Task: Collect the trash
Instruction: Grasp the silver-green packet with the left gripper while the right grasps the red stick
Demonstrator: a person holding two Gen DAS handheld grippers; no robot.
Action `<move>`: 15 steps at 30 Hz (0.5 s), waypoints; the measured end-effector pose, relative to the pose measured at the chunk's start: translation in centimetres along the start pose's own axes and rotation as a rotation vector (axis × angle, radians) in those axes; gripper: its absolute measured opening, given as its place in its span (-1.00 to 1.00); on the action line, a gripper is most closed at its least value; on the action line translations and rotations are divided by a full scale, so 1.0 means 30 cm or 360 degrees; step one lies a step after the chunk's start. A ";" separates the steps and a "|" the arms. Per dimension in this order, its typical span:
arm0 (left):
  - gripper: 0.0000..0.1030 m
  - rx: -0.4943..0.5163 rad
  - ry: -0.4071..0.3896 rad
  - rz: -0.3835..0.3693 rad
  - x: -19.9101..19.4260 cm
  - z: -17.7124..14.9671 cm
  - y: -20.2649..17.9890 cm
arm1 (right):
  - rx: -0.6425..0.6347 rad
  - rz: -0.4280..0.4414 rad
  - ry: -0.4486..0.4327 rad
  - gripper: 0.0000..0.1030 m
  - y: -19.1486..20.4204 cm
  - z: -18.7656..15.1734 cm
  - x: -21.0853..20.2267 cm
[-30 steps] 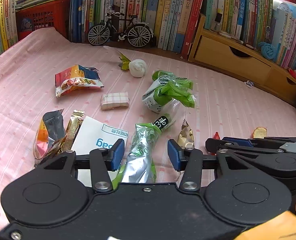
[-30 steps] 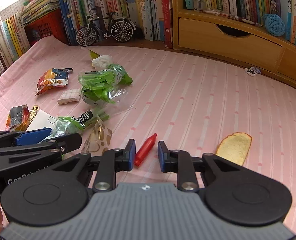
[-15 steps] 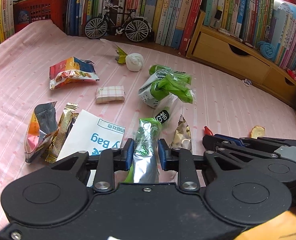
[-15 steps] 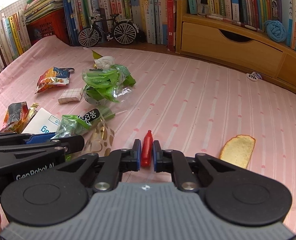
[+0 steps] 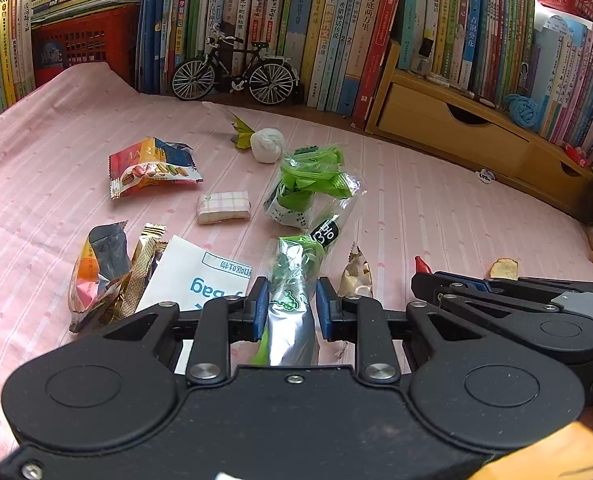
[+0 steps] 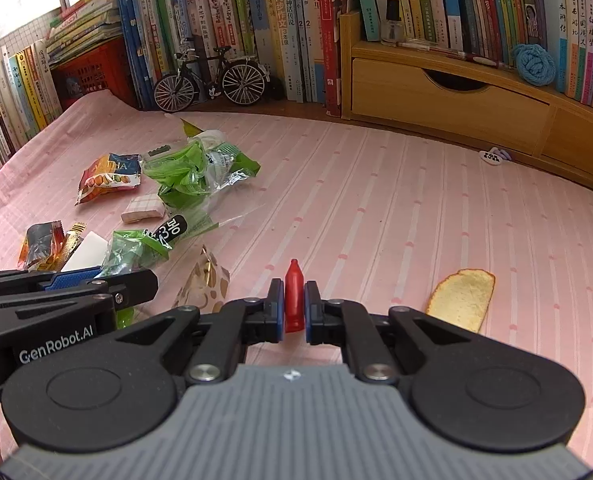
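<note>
Left wrist view. The left gripper point(image 5: 290, 307) is seen clamped on a crinkled green-and-silver foil wrapper point(image 5: 294, 280), whose far end bears a black label; its jaws have just been closing, and the blue pads point(image 5: 261, 304) are pressed against the wrapper's sides. The wrapper lies on a pink striped cloth point(image 5: 436, 208). To the left, a flat white paper bag point(image 5: 194, 276) with blue print is partly hidden by the gripper, with a gold foil strip point(image 5: 142, 264) and a crumpled orange-and-black packet point(image 5: 96, 268) beside it. Farther off are shown a checked tissue pack point(image 5: 223, 207), a glossy red snack bag point(image 5: 152, 168), a bundle of clear and green plastic point(image 5: 312, 184) and a white paper ball point(image 5: 267, 145). A small spotted beige wrapper point(image 5: 357, 274) lies just right of the held wrapper. At the right, the right gripper's black linkage blocks the near cloth.

Right wrist view. The right gripper point(image 6: 294, 307) is seen closed on a small red bottle-shaped piece point(image 6: 295, 300), smooth and tapered, its tip pointing far; its jaws have just been closing. A porous yellow bread slice point(image 6: 462, 298) lies to the right, well apart. At the left, the left gripper's arm covers part of the litter. A model bicycle point(image 6: 210, 80), upright books point(image 6: 280, 20) and wooden drawers point(image 6: 448, 96) line the far edge.
</note>
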State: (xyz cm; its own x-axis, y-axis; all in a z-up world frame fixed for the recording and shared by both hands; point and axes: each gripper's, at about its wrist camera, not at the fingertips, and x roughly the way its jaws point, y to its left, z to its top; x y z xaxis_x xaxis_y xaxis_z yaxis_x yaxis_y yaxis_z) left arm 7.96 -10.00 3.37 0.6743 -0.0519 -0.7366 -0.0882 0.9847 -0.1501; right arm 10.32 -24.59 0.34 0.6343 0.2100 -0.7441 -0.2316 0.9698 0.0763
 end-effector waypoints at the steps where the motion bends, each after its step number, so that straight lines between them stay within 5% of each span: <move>1: -0.54 0.0001 -0.0002 -0.0002 -0.006 -0.002 -0.001 | 0.0007 -0.0001 -0.0003 -0.74 0.001 -0.001 -0.006; 15: -0.55 0.0001 -0.0066 -0.0047 -0.172 -0.066 0.016 | 0.0038 -0.0029 -0.0057 -0.74 0.051 -0.054 -0.150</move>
State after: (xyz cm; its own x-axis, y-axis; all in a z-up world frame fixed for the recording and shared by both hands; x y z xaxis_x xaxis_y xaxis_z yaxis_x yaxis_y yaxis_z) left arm 2.99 -9.59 5.79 0.7064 -0.0742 -0.7039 -0.0673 0.9829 -0.1712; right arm 5.92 -24.24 2.72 0.6645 0.1962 -0.7210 -0.2026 0.9761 0.0789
